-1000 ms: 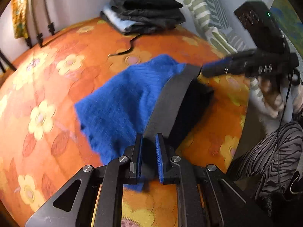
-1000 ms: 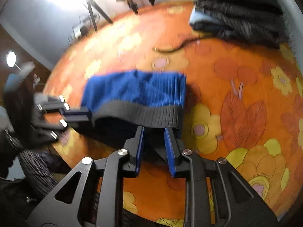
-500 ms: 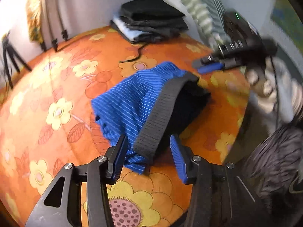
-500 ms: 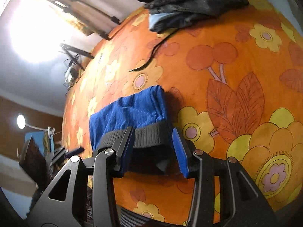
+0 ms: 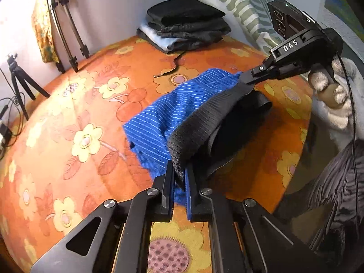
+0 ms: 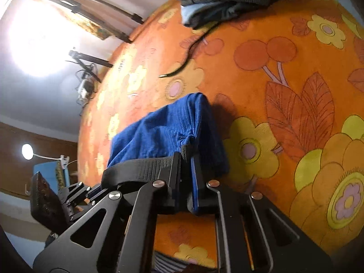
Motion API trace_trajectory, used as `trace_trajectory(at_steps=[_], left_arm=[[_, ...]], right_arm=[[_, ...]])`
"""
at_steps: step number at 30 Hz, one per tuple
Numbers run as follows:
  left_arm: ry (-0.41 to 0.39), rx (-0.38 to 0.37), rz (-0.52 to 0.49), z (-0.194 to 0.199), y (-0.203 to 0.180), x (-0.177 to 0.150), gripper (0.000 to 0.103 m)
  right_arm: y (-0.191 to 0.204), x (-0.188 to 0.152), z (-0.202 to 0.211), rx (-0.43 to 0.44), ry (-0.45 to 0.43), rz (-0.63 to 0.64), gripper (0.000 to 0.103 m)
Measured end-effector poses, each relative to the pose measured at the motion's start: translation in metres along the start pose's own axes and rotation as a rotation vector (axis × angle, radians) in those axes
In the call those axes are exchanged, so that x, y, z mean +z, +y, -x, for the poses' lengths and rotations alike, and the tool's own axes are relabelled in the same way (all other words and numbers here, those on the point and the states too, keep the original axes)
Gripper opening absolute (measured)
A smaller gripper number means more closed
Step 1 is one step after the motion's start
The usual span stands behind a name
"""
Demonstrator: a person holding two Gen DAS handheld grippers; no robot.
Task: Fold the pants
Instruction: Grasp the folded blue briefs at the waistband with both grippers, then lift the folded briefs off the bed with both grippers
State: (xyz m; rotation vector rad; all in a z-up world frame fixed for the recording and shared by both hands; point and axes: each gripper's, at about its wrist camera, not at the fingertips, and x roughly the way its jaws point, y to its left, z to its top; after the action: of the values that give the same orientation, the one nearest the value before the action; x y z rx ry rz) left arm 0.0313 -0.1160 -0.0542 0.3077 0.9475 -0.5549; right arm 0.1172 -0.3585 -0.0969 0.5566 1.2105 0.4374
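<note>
Now both pairs of fingers grip the pants' waistband [image 5: 200, 122], each having just closed on it.

From the left wrist view, the left gripper [image 5: 179, 177] has its fingers [image 5: 168, 182] clenched on the near end of the dark ribbed waistband, with a fold of the band bunched between them. The band runs up and away from there to the right gripper [image 5: 246, 79], whose tip pinches the far end. A hand [image 5: 332, 91] in a pale glove holds that gripper's black body, and a thin cable hangs beside it.

From the right wrist view, the right gripper [image 6: 186, 159] is clamped on the band's end, a small nub of dark webbing sticking up between the fingers [image 6: 176, 166]. The left gripper [image 6: 77, 195] shows at the lower left, at the band's other end.

Between the two grips the waistband is lifted and sags a little, open like a mouth. The blue striped pants [image 5: 168, 118] hang down from it and lie in a short, bunched heap on the orange flowered bedspread [image 5: 68, 118], near its front edge.

Further back on the bedspread, a dark cord [image 5: 173, 68] lies loose, well apart from the pants. Behind it, against the wall, sits a stack of folded clothes [image 5: 184, 22], black on top, grey and pale blue beneath. A striped pillow [image 5: 241, 4] leans just beside the stack. Tripods [image 5: 20, 86] stand off the bed's left edge.
</note>
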Motion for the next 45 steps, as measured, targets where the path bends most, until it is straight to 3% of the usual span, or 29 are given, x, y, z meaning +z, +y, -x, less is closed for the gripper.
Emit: trace_trajectory(at_steps=[2, 5, 7, 10, 13, 15, 19, 22, 28, 31, 34, 36, 37, 38, 39, 40, 42, 45], left_arm=[[0.013, -0.018, -0.010, 0.003, 0.000, -0.006, 0.006], [0.058, -0.054, -0.035, 0.000, -0.006, -0.017, 0.010], [0.083, -0.047, -0.037, -0.001, -0.007, -0.019, 0.012], [0.061, -0.074, 0.006, 0.012, 0.002, -0.016, 0.012], [-0.010, -0.112, 0.041, 0.029, 0.005, 0.002, 0.012], [-0.054, -0.127, 0.025, 0.033, -0.001, 0.019, 0.012], [-0.089, -0.151, 0.011, 0.017, -0.010, 0.045, 0.012], [-0.076, -0.151, 0.067, -0.008, 0.002, 0.057, 0.012], [-0.031, -0.103, 0.224, -0.043, 0.046, 0.041, 0.012], [0.003, -0.072, 0.284, -0.050, 0.063, 0.021, 0.012], [0.008, -0.041, 0.304, -0.048, 0.072, 0.008, 0.016], [-0.017, -0.036, 0.330, -0.039, 0.079, 0.004, 0.018], [-0.028, -0.033, 0.345, -0.036, 0.082, 0.004, 0.019], [-0.043, -0.037, 0.367, -0.030, 0.086, 0.002, 0.024], [-0.051, -0.042, 0.381, -0.028, 0.089, 0.002, 0.034], [-0.059, -0.051, 0.396, -0.025, 0.091, 0.002, 0.043], [-0.067, -0.067, 0.417, -0.024, 0.091, 0.003, 0.050], [-0.071, -0.083, 0.436, -0.027, 0.088, 0.005, 0.051]], right_arm=[[0.001, -0.006, 0.003, 0.006, 0.011, 0.007, 0.008], [0.005, -0.018, -0.005, -0.113, 0.056, 0.085, 0.010], [0.002, -0.022, -0.008, -0.133, 0.099, 0.103, 0.018], [0.004, -0.018, 0.012, -0.114, 0.042, 0.130, 0.018], [0.005, -0.002, 0.027, -0.079, -0.023, 0.119, 0.018], [0.008, 0.012, 0.026, -0.066, -0.048, 0.124, 0.023], [0.013, 0.031, 0.010, 0.012, -0.074, 0.106, 0.024], [0.022, 0.037, -0.013, 0.079, -0.065, 0.109, 0.024], [0.011, 0.040, -0.047, -0.067, -0.031, 0.116, 0.024], [-0.008, 0.043, -0.046, -0.028, -0.029, 0.037, 0.017], [-0.003, 0.042, -0.038, -0.051, -0.044, 0.066, 0.017], [0.002, 0.040, -0.031, -0.082, -0.065, 0.102, 0.025], [0.006, 0.037, -0.025, -0.084, -0.080, 0.126, 0.037], [0.007, 0.037, -0.022, -0.090, -0.091, 0.141, 0.050], [0.009, 0.035, -0.018, -0.100, -0.112, 0.158, 0.055], [0.010, 0.034, -0.016, -0.106, -0.126, 0.170, 0.057], [0.009, 0.032, -0.015, -0.102, -0.137, 0.187, 0.057], [0.005, 0.027, -0.016, -0.102, -0.137, 0.203, 0.057]])
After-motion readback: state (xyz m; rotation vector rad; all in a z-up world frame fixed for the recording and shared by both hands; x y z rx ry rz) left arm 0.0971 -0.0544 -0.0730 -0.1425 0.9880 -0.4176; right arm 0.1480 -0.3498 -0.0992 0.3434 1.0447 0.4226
